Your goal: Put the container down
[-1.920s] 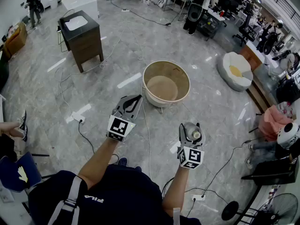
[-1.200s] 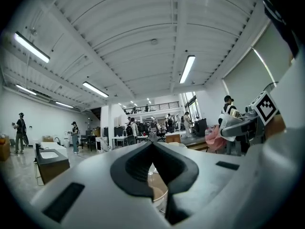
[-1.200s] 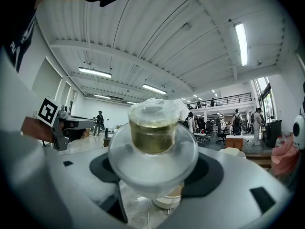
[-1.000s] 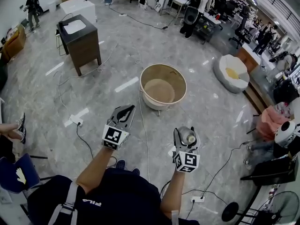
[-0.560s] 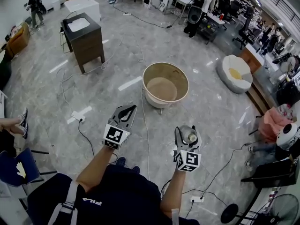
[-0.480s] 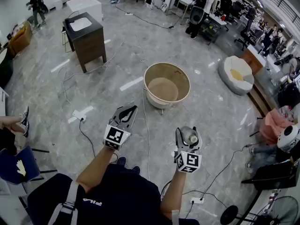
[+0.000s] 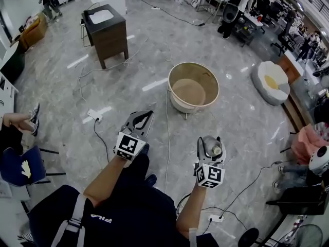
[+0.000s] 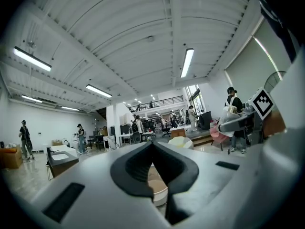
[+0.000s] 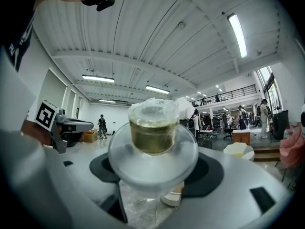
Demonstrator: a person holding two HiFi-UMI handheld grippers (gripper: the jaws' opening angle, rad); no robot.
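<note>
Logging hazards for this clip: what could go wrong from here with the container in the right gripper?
1. The right gripper holds the clear container by its rounded body high above the floor; it might slip and fall.
2. A cable lies on the floor before the round tub; stepping there could cause a trip.

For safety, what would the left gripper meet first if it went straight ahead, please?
Nothing near: the left gripper points towards the round tub, probably passing above it; depth is unclear.

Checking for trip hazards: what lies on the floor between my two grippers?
Head view: a thin cable runs along the floor between the left gripper and the right gripper, which holds the container.
</note>
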